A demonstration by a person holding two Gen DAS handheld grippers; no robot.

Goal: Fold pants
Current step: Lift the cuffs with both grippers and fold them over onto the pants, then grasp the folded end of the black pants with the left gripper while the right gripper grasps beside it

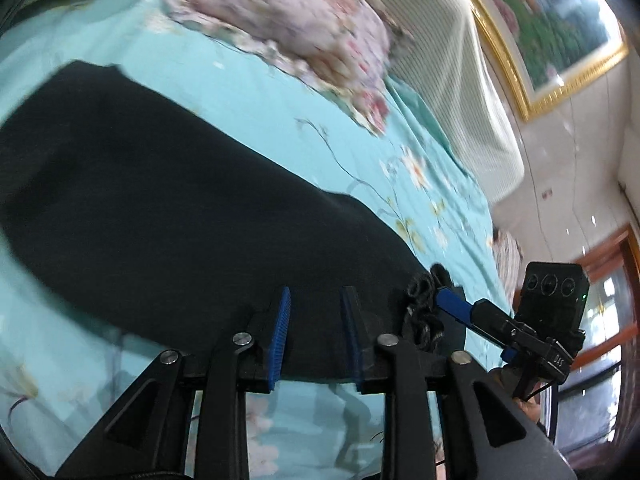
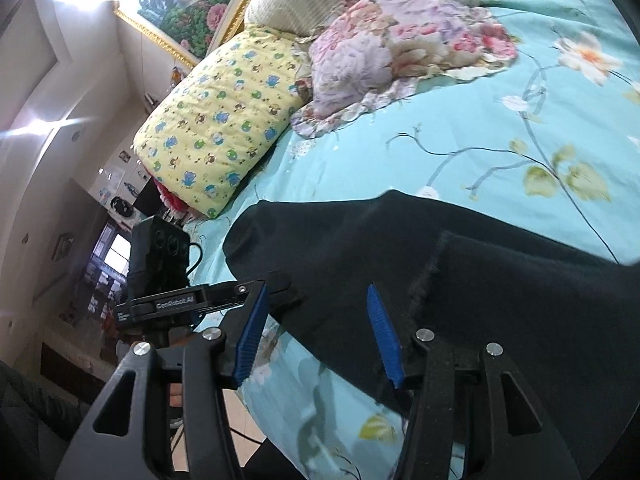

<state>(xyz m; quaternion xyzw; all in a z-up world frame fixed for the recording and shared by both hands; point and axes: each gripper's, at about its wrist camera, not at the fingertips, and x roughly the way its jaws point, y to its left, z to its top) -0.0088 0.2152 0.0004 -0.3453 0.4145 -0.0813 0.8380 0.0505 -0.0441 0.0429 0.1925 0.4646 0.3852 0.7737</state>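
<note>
Black pants [image 1: 160, 200] lie spread across a turquoise flowered bedsheet [image 1: 248, 92]. My left gripper [image 1: 316, 294] hovers over their near edge with its blue pads apart and nothing pinched between them. To its right a bunched black drawstring [image 1: 420, 304] rests on the waist end, beside one blue finger [image 1: 456, 306] of the right gripper. In the right wrist view the pants [image 2: 500, 288] show an upper layer with a frayed edge. My right gripper [image 2: 317, 288] stands open above the cloth, touching nothing.
A pink flowered pillow [image 2: 400, 48] and a yellow patterned quilt [image 2: 224, 120] lie at the head of the bed. Behind them are a cream headboard [image 1: 460, 80] and a gold-framed painting [image 1: 552, 20]. The bed's edge drops to the floor [image 2: 236, 412] at lower left.
</note>
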